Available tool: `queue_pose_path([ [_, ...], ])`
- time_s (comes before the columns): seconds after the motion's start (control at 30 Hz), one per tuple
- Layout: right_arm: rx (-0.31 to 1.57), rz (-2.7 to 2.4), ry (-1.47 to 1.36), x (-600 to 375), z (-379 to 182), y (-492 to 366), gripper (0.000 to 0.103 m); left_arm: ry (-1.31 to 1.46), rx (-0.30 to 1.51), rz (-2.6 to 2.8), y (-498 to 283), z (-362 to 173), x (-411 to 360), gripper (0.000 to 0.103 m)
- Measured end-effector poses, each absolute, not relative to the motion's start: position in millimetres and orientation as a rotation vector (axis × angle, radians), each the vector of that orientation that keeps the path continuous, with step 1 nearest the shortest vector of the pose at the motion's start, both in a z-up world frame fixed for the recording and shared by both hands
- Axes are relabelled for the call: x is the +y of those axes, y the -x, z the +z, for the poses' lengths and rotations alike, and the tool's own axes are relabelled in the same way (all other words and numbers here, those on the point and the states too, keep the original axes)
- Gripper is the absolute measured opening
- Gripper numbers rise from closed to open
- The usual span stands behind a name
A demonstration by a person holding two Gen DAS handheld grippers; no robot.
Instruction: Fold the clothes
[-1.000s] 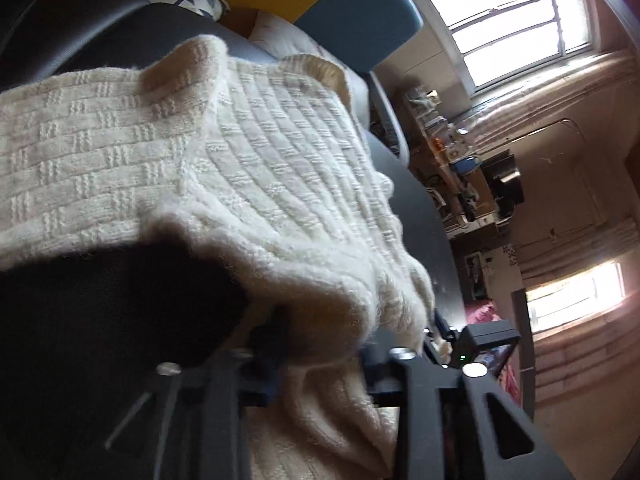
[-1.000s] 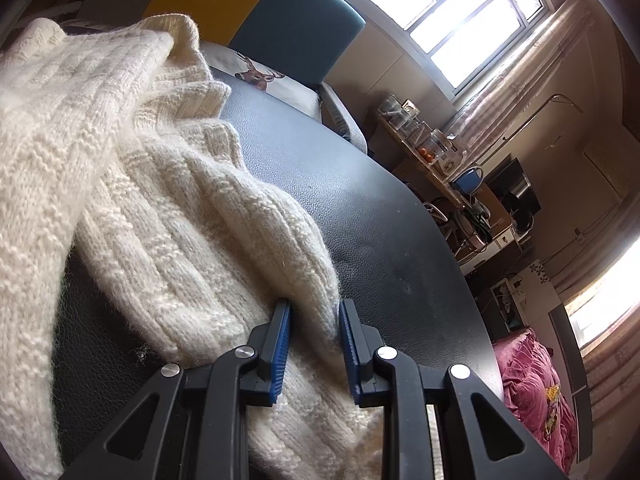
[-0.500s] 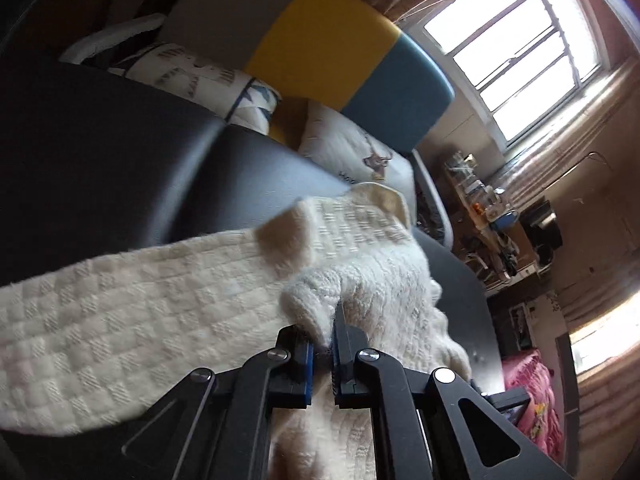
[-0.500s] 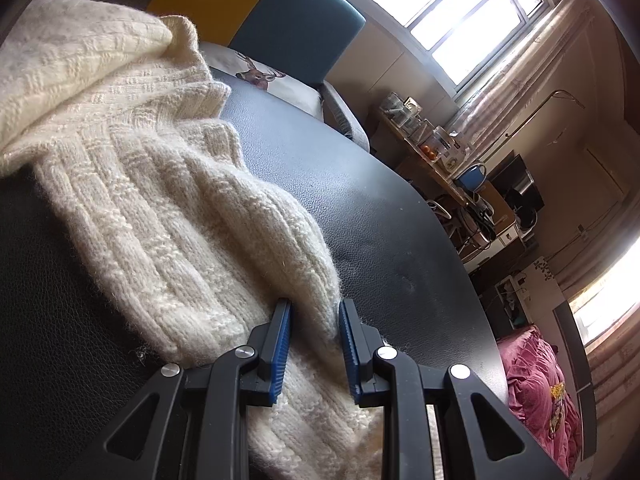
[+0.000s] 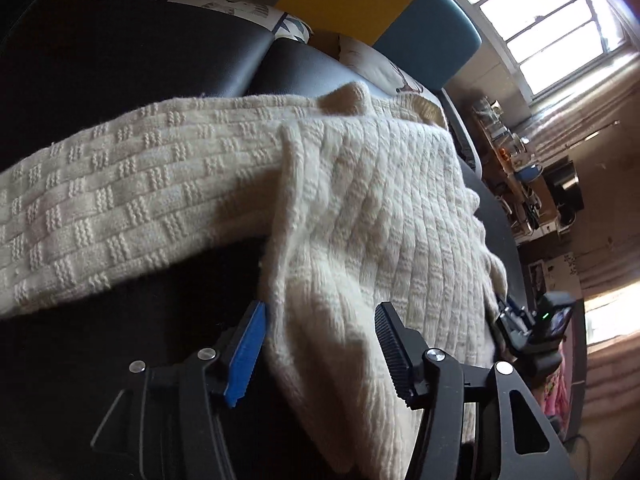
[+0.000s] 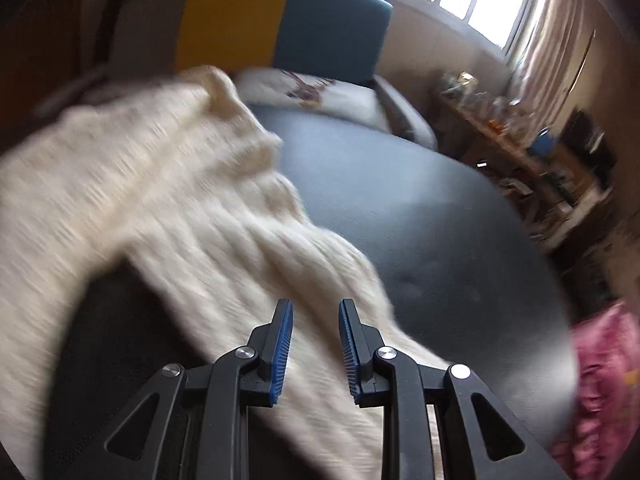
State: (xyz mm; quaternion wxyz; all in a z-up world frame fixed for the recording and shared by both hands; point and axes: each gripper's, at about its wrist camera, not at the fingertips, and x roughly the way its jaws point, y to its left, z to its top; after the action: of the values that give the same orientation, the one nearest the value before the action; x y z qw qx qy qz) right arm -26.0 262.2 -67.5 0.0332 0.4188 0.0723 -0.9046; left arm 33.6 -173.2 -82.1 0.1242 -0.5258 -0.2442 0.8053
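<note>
We see the right gripper [image 6: 316, 344] above the blurred sweater [image 6: 192, 216] on the desk [image 6: 440, 240], fingers [image 6: 282, 344] apart, gripping nothing.

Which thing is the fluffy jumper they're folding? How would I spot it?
Find the big black table in front of the yellow and blue chair back. The cream knitted jumper lies spread over the table's near side, in front of the left gripper, whose jaws are opening. It is the only pale, woolly thing on the dark top, with a bumpy basket-weave pattern.
</note>
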Motion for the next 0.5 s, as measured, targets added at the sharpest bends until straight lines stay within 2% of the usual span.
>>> queue_pose_path([
  [0.07, 0.068, -2.694, -1.225, 251.4, -42.6, 34.6, 0.024, 1.546, -0.679, 2.36, -35.9, -87.3, -166.2, 0.06],
  [0.13, 0.08, -2.664, -1.274, 236.1, -35.5, 55.5, 0.024, 1.532, -0.681, 2.384, -35.6, -89.9, -160.6, 0.057],
  [0.17, 0.042, -2.639, -1.315, 232.6, -38.3, 68.7, 0.024, 1.536, -0.647, 2.404, -33.7, -89.2, -156.6, 0.046],
  [0.23, 0.041, -2.594, -1.422, 224.8, -56.0, 94.0, 0.024, 1.576, -0.589, 2.445, -29.7, -89.6, -150.5, 0.032],
  [0.33, 0.039, -2.466, -1.663, 220.2, -103.7, 119.0, 0.024, 1.582, -0.511, 2.474, -26.4, -89.8, -146.5, 0.028],
  [0.43, 0.155, -2.484, -1.61, 224.5, -116.3, 113.5, 0.024, 1.591, -0.433, 2.504, -30.2, -89.3, -146.6, 0.025],
  [0.5, 0.16, -2.496, -1.617, 234.1, -119.9, 112.6, 0.024, 1.6, -0.46, 2.513, -33.8, -88.7, -156.0, 0.024],
])
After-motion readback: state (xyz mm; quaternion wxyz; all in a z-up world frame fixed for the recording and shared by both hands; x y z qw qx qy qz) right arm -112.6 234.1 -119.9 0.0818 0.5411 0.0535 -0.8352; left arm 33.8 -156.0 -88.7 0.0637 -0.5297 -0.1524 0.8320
